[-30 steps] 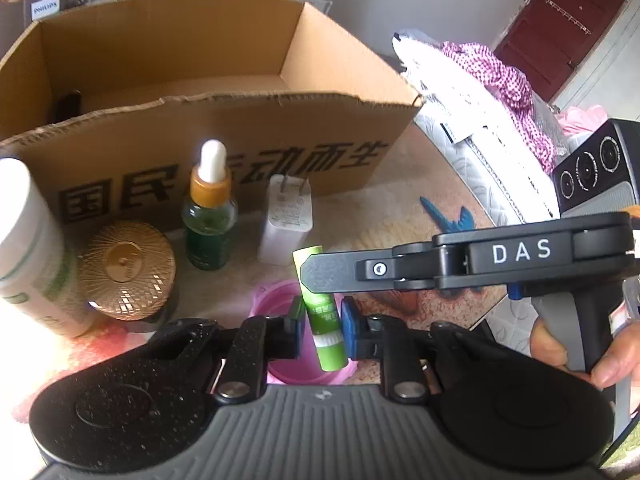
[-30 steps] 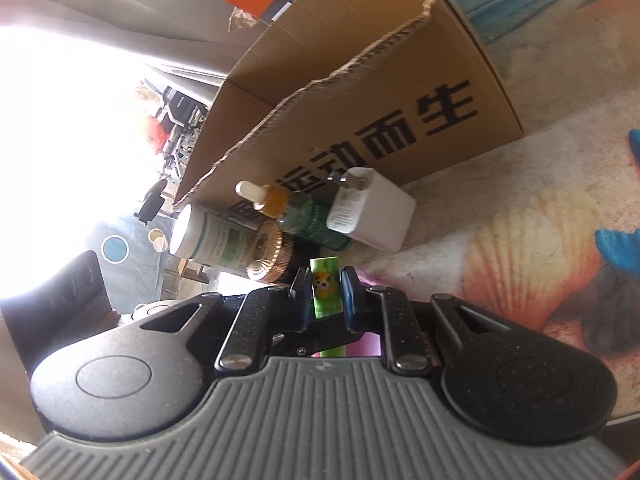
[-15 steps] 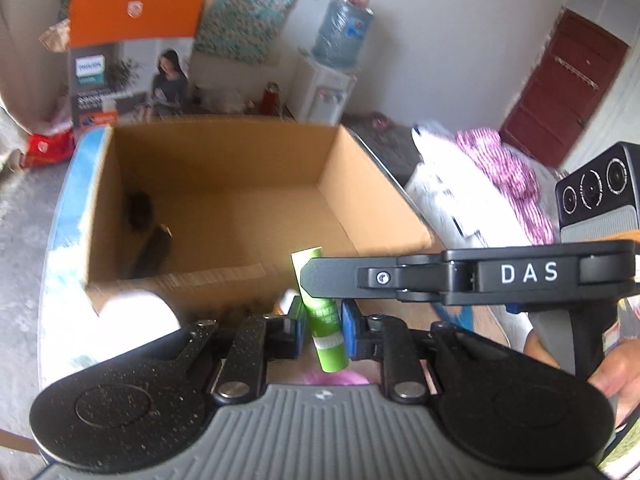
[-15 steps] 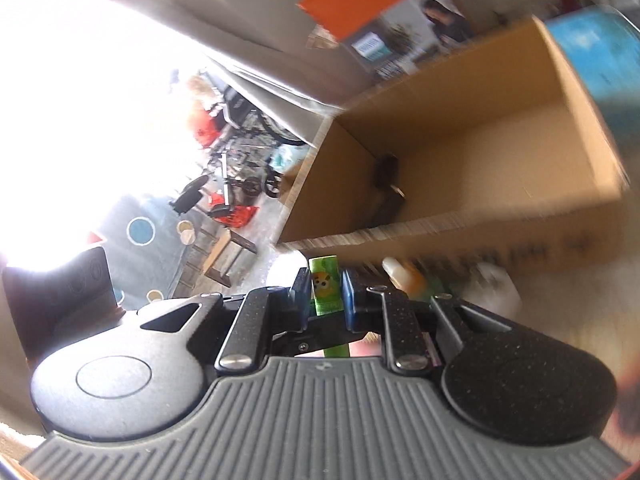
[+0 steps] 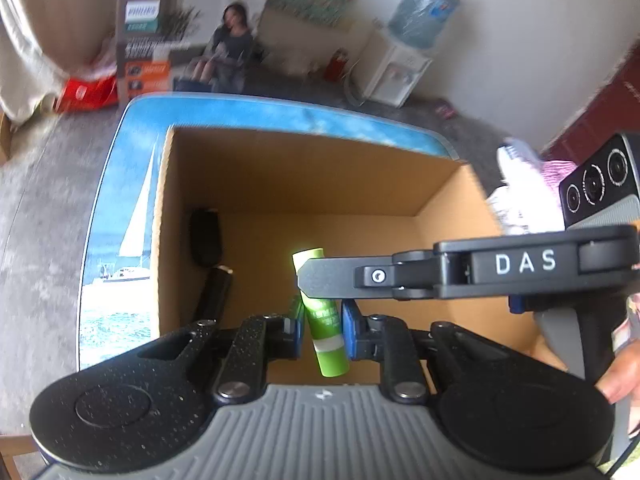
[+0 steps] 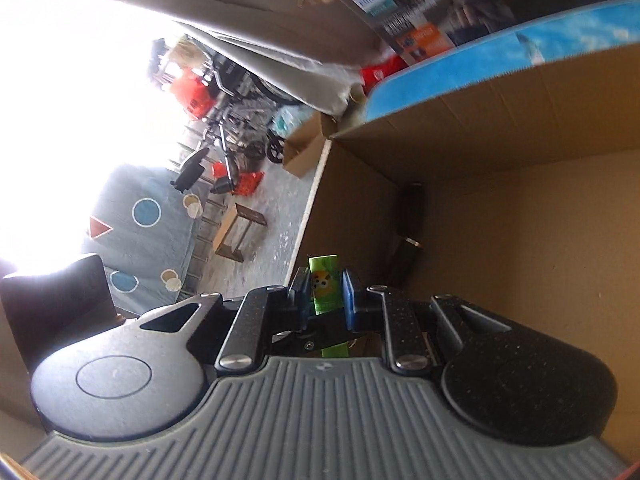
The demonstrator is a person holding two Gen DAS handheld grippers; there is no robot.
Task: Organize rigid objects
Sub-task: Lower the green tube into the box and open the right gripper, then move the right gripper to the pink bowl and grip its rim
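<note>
A green tube (image 5: pixel 325 334) stands nearly upright, held from two sides. My left gripper (image 5: pixel 322 326) is shut on its lower half. My right gripper (image 5: pixel 310 278) reaches in from the right and is shut on its upper part; in the right wrist view the blue pads press a cartoon label on the tube (image 6: pixel 325 288). Both hang over the inside of an open cardboard box (image 5: pixel 300 172). Two black objects (image 5: pixel 206 240) lie by the box's left wall, also seen in the right wrist view as a dark shape (image 6: pixel 412 216).
The box (image 6: pixel 520 120) stands on a table with a blue sailboat print (image 5: pixel 120 240). A person's hand (image 5: pixel 620 376) grips the right tool's handle. Beyond the table lean an orange printed carton (image 5: pixel 180 40) and a water dispenser (image 5: pixel 392 68) on the floor.
Both grippers, still shut on the green tube, rose and moved forward from above the bottles and charger in front of the box to over its open inside.
</note>
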